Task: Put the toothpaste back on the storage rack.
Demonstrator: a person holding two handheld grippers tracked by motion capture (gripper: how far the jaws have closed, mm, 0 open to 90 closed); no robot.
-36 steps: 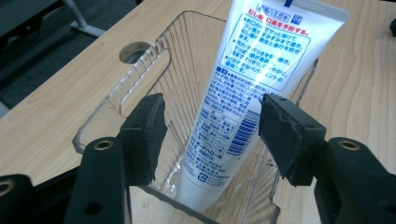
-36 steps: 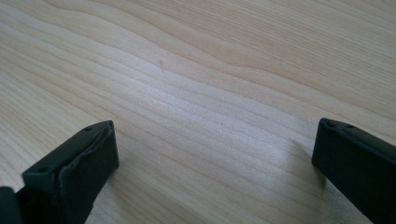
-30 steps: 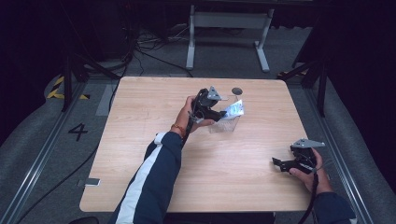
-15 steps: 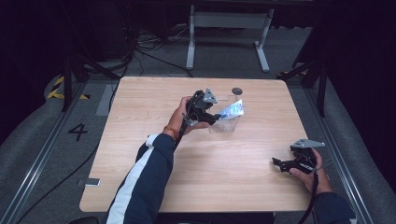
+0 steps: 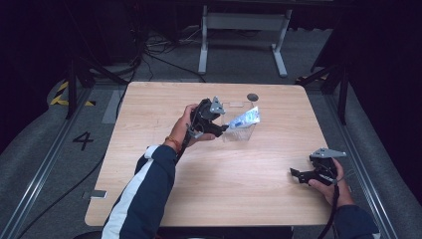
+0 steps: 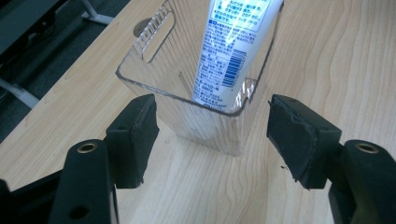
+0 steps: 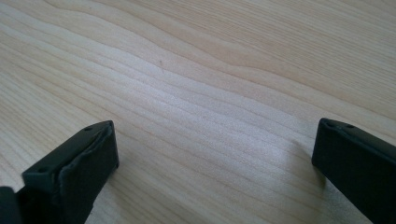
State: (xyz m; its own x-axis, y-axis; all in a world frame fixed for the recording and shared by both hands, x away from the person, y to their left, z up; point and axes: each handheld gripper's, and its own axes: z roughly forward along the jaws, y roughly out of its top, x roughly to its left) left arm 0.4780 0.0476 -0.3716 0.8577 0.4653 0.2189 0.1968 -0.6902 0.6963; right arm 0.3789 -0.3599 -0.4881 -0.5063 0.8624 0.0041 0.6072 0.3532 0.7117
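A clear plastic bin (image 5: 239,132) (image 6: 187,93) stands on the wooden table (image 5: 219,199), past its middle. A white tube with blue print (image 5: 245,118) (image 6: 231,51) leans inside it, its top sticking out over the rim. My left gripper (image 5: 222,129) (image 6: 212,140) is held just left of the bin, open, its jaws spread wider than the bin's near end and apart from it. My right gripper (image 5: 294,174) (image 7: 212,154) rests low at the table's right front, open over bare wood with nothing between its jaws.
A small dark round disc (image 5: 252,96) lies near the table's far edge behind the bin. A metal stand's legs (image 5: 239,45) and cables lie on the floor beyond the table. Dark floor rails run along both sides.
The left gripper has drawn back a little to the left, away from the bin. The tube stays in the bin. The right gripper has not moved.
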